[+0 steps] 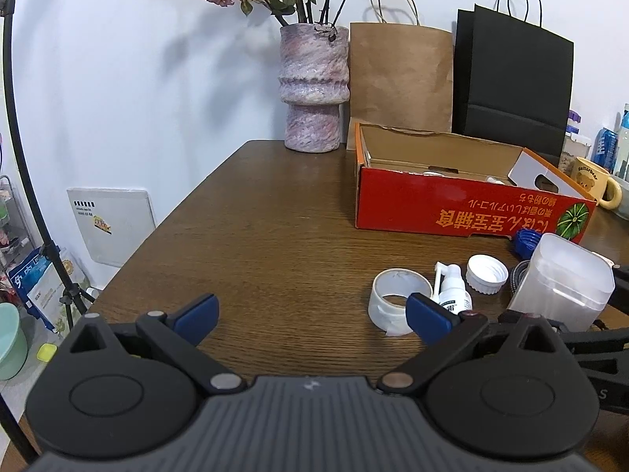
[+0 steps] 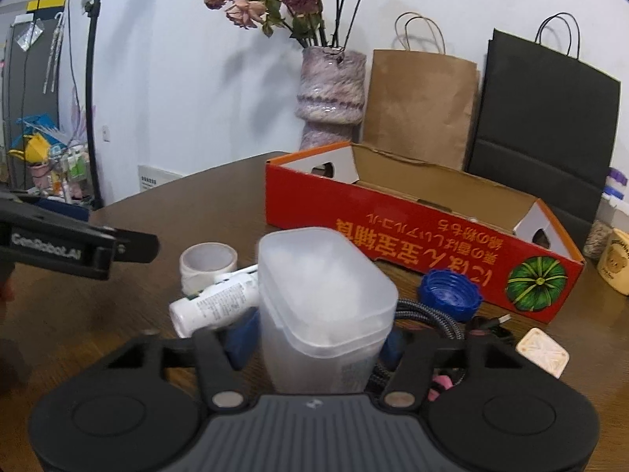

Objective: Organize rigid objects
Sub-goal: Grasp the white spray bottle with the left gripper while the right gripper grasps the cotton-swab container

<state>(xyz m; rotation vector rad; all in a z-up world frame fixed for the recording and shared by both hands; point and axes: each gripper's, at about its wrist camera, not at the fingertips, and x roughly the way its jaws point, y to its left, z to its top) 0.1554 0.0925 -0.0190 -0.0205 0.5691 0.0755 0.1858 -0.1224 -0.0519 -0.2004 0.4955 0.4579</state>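
Observation:
My right gripper [image 2: 320, 340] is shut on a translucent plastic container [image 2: 322, 306], which stands upright between its blue pads; the container also shows in the left wrist view [image 1: 562, 287]. My left gripper [image 1: 310, 314] is open and empty above the wooden table [image 1: 255, 236], just left of a white tape roll [image 1: 399, 299] and a small white spray bottle [image 1: 452, 291]. A white cap [image 1: 486, 274] and a blue cap [image 2: 450, 294] lie near the open red cardboard box [image 2: 412, 240]. The tape roll [image 2: 208, 263] and bottle [image 2: 216, 303] lie left of the container.
A purple vase [image 1: 314, 86] with dried roses, a brown paper bag [image 1: 401, 78] and a black bag [image 1: 515, 78] stand behind the box. A bear mug [image 1: 593, 185] is at right. A braided cable [image 2: 428, 318] and a small beige square [image 2: 542, 352] lie by the right gripper.

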